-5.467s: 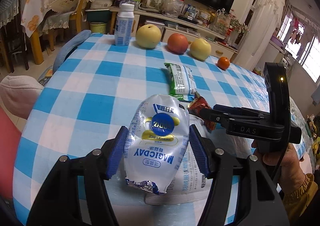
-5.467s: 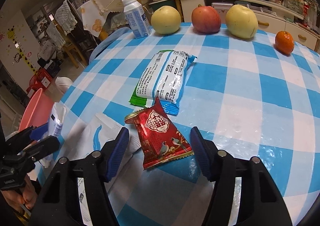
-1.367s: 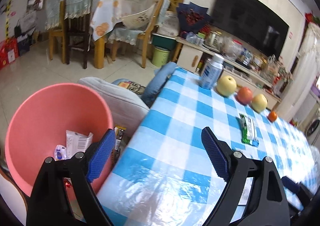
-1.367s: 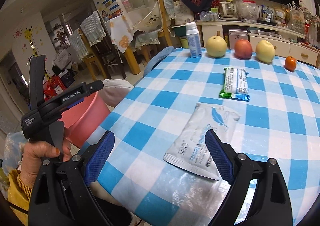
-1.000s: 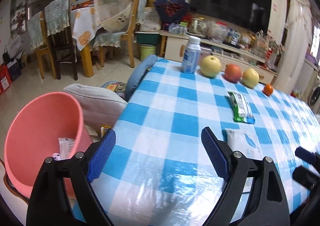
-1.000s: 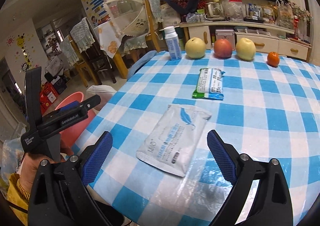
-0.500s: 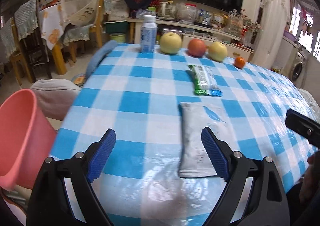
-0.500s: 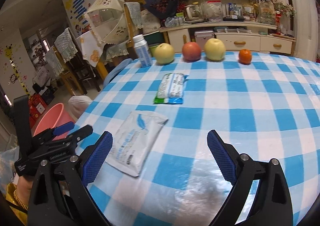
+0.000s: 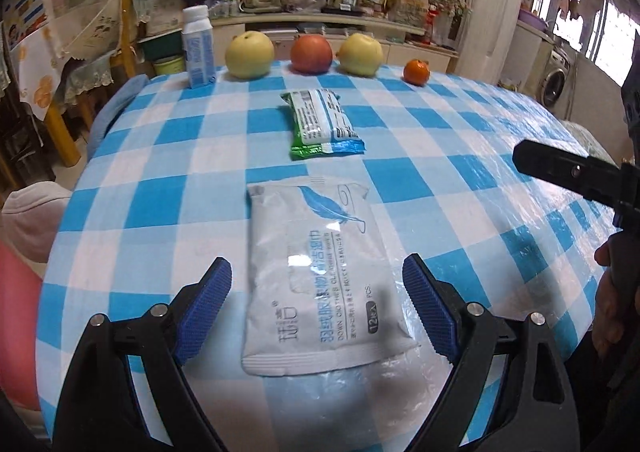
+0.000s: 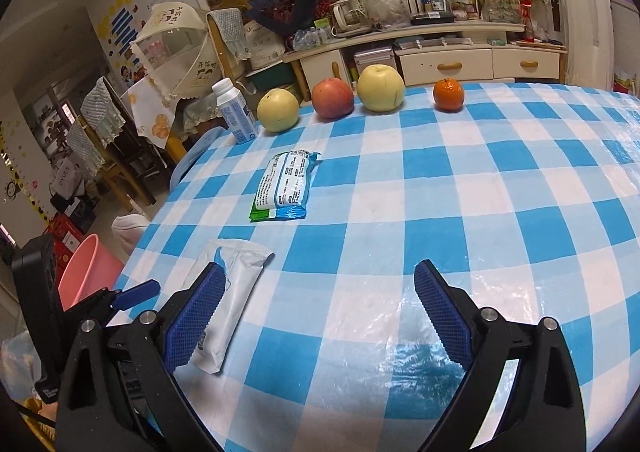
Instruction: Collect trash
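Both grippers are spread wide, empty. Left gripper [image 9: 316, 300] hovers low, level, straddling the white pouch [image 9: 320, 272] on the table [image 9: 460, 140]; green packet [image 9: 320, 124] at 12 o'clock. Right gripper [image 10: 316, 316] hovers over bare cloth, pouch at 9 o'clock.

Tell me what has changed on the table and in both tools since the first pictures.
The left tool let go of the silver snack bag, which is gone, as is the red packet. That tool has swung back from the pink bucket and now hangs open over the white wipes pack. The right tool is open and empty. The green packet, bottle and fruit stayed put.
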